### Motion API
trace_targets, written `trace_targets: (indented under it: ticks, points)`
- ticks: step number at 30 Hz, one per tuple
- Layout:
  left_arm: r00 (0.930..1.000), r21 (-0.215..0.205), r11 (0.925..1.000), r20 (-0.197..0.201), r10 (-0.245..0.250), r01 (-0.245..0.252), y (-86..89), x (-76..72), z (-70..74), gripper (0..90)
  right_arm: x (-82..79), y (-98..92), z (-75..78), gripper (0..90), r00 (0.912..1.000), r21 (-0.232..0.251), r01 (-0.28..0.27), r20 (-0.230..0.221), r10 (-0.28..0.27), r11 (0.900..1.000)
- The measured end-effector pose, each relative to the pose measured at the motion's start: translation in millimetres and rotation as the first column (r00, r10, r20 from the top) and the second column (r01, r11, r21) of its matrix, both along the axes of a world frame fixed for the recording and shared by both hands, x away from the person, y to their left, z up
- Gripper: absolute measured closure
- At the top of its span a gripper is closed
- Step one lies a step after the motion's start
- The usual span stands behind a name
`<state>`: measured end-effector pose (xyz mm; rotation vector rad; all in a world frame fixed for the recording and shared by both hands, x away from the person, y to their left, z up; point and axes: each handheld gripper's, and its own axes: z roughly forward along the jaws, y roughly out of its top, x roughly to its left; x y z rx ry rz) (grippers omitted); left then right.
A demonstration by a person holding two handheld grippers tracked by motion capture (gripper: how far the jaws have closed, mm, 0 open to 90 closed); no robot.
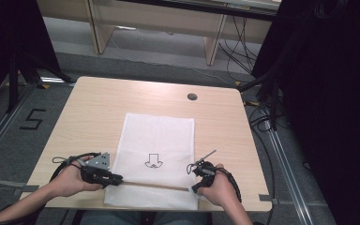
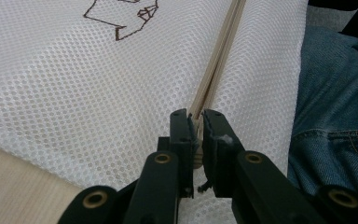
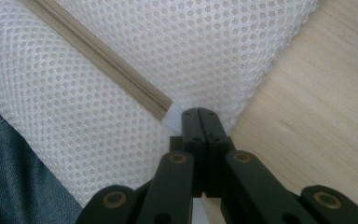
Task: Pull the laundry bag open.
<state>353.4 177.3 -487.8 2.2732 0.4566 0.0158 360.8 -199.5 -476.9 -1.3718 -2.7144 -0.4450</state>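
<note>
A white mesh bag (image 1: 157, 136) lies flat on the wooden table (image 1: 89, 108), with a beige zipper (image 1: 154, 185) running across its near end. My left gripper (image 1: 117, 179) sits at the zipper's left end. In the left gripper view its jaws (image 2: 199, 126) are shut on the beige zipper piece (image 2: 219, 60). At the zipper's right end, my right gripper (image 1: 194, 189) is shut. In the right gripper view its tips (image 3: 198, 114) pinch the bag's edge (image 3: 214, 46) beside the white tab (image 3: 172, 116) that ends the zipper (image 3: 98, 56).
A small dark outline drawing (image 1: 153, 161) marks the bag's middle. A round cable hole (image 1: 192, 97) sits at the table's far side. The person's jeans (image 2: 335, 93) show just past the table's near edge. Black curtains and cables flank the table.
</note>
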Motion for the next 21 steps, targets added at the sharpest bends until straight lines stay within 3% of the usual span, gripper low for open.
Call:
trace_targets:
  ticks: [6,7,8,10,11,12,14,17,18,20,21]
  points:
    - [0.9999,-0.001,0.9999,0.007,-0.012,0.012,1.1,1.9,0.6,82.5,0.2,-0.3,-0.3,90.0,1.0,0.001,-0.004,0.006,0.004,1.0]
    - [0.9993,0.057,0.9984,0.037,-0.009,0.006,3.3,1.9,0.2,82.5,0.0,0.0,-0.3,90.0,1.0,0.0,-0.003,0.006,0.003,1.0]
    - [0.9995,0.06,0.9982,0.032,0.002,-0.004,5.4,2.4,-1.0,82.5,-1.3,1.2,0.5,90.0,0.9998,-0.001,0.017,-0.01,-0.017,1.0]
    - [0.9994,0.002,0.9995,-0.016,0.03,-0.03,11.8,2.8,-1.5,82.5,-0.1,0.3,-0.1,90.0,1.0,-0.003,0.001,0.002,-0.001,1.0]
    - [0.9999,0.008,0.9999,0.006,0.015,-0.015,14.0,3.0,-0.4,82.5,-0.1,0.3,-0.2,90.0,1.0,-0.004,0.003,0.004,-0.003,1.0]
    - [0.9995,0.005,0.9995,-0.003,0.032,-0.032,13.2,0.1,-0.7,82.5,0.5,-0.2,-0.6,90.0,1.0,0.002,-0.004,0.005,0.004,1.0]
    - [0.9998,0.031,0.9995,0.019,0.012,-0.012,11.9,-0.6,-0.5,82.5,0.4,0.3,-0.4,90.0,1.0,-0.004,0.002,0.004,-0.002,1.0]
    - [0.9996,0.009,0.9996,-0.01,0.026,-0.026,13.3,0.3,-2.0,82.5,-1.3,2.0,0.9,90.0,0.9997,-0.007,0.019,-0.013,-0.019,1.0]
    - [0.9995,0.01,0.9996,-0.014,0.028,-0.028,13.5,0.3,-2.2,82.5,-0.5,0.5,0.3,90.0,1.0,-0.005,0.005,0.001,-0.005,1.0]
    - [0.9995,0.046,0.9985,0.009,0.029,-0.03,15.2,0.4,-2.6,82.5,0.3,-0.3,-0.6,90.0,0.9999,-0.003,-0.007,0.012,0.007,1.0]
    - [0.9994,0.046,0.9983,0.003,0.036,-0.036,17.6,1.1,-3.1,82.5,-0.8,0.7,0.5,90.0,1.0,-0.005,0.006,-0.003,-0.006,1.0]
